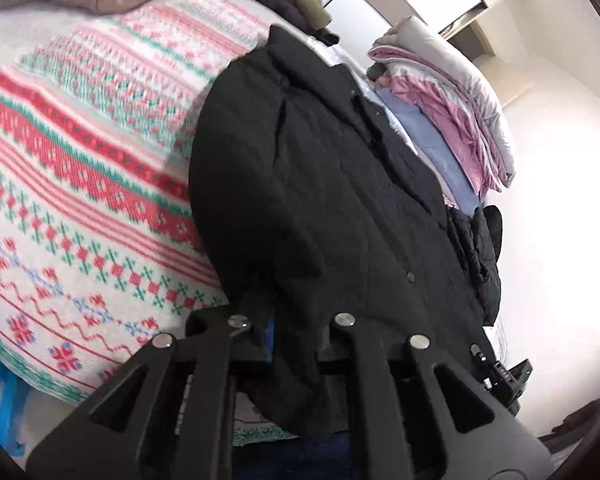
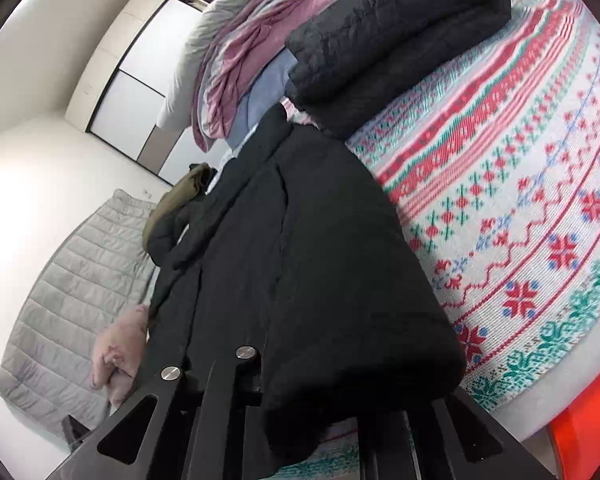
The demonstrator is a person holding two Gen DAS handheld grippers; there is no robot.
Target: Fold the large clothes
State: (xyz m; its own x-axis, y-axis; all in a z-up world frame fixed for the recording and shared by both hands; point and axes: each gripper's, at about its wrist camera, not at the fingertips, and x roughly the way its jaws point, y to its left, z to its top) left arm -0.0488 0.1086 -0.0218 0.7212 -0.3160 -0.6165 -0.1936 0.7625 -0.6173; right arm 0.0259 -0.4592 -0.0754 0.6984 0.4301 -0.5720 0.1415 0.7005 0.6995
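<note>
- Left wrist view shows the left gripper [image 1: 290, 344] closed on the near hem of the black coat [image 1: 320, 184]; the cloth bunches between its fingers at 6 o'clock.
- Right wrist view shows the right gripper [image 2: 296, 384] also clamped on the same coat [image 2: 300, 248], with the fabric draped over its fingers at 6 o'clock.
- From both claws the coat stretches away toward 12 o'clock, lying on the patterned knit blanket [image 1: 80, 168] that covers the bed.
- At 1 o'clock of the left view a pile of pink and grey bedding [image 1: 452, 120] lies just beside the coat collar.
- At 12 o'clock of the right view a folded dark quilted jacket [image 2: 400, 40] is near the collar.
- Risk, in my judgement: the grip takes only the thick hem, so the heavy coat may slip out when lifted, and the far end could drag against the bedding or the folded jacket.
- I can read no brand, label or writing.
</note>
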